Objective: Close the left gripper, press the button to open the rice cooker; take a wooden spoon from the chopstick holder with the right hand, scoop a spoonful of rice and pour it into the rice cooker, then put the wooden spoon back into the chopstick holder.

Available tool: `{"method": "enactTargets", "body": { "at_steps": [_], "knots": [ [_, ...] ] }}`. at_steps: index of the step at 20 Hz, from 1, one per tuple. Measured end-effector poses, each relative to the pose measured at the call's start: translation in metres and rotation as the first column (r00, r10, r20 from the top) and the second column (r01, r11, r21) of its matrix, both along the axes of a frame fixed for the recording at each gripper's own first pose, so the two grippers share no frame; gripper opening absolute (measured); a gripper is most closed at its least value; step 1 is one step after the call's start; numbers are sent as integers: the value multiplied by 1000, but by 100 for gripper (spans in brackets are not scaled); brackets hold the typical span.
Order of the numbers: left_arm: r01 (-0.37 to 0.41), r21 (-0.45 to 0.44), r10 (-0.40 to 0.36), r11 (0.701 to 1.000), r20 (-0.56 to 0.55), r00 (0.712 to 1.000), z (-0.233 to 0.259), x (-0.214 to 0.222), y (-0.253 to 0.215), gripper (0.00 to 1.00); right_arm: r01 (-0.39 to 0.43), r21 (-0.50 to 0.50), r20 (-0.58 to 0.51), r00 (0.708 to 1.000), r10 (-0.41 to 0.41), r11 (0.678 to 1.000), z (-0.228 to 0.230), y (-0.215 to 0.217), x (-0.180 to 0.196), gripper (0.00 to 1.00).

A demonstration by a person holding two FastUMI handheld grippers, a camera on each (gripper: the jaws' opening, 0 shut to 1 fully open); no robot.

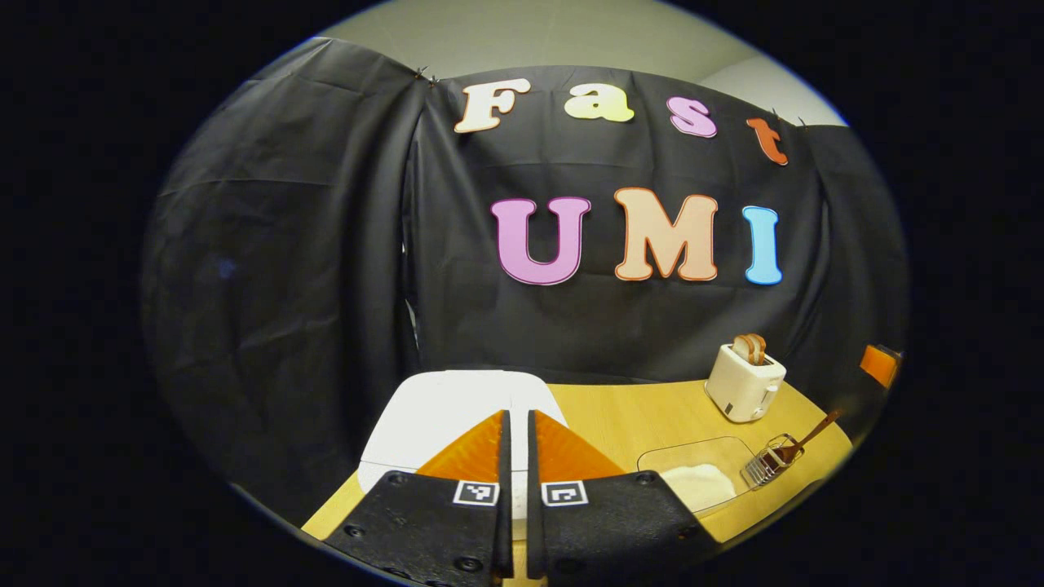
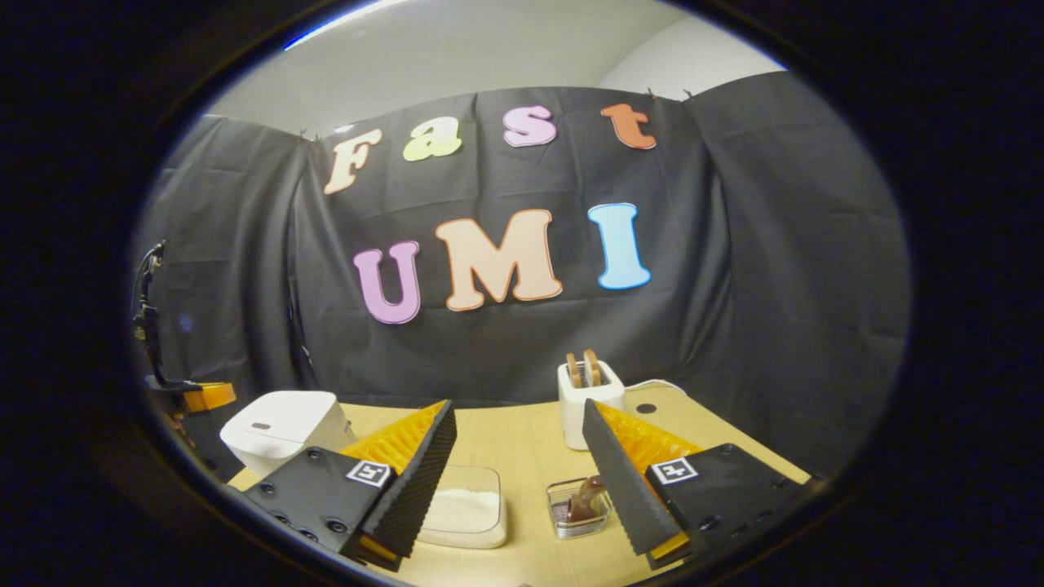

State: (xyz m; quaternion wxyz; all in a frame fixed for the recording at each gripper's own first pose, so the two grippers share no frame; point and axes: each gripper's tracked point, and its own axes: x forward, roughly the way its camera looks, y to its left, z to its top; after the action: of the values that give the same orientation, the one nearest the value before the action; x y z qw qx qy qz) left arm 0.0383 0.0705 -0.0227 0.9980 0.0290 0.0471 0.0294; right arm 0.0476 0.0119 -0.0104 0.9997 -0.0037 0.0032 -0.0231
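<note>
Left tongs (image 1: pixel 515 424) nearly closed above the unlabelled white rice cooker (image 1: pixel 457 424); right tongs (image 2: pixel 519 424) wide, holding nothing.

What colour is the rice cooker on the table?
White. The rice cooker shows best in the right gripper view, lid closed, at the table's left end.
</note>
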Motion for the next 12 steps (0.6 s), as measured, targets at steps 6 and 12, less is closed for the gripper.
{"method": "enactTargets", "body": {
  "at_steps": [6, 12],
  "knots": [
    [-13, -8, 13, 1000, -55, 998, -24, 25, 31, 0, 73, -3, -15, 997, -73, 997, -7, -8, -3, 99],
    [-26, -24, 22, 999, -132, 991, -59, 50, 58, 0, 124, -17, -35, 992, -124, 992, -14, -7, -6, 99]
  ]
}}
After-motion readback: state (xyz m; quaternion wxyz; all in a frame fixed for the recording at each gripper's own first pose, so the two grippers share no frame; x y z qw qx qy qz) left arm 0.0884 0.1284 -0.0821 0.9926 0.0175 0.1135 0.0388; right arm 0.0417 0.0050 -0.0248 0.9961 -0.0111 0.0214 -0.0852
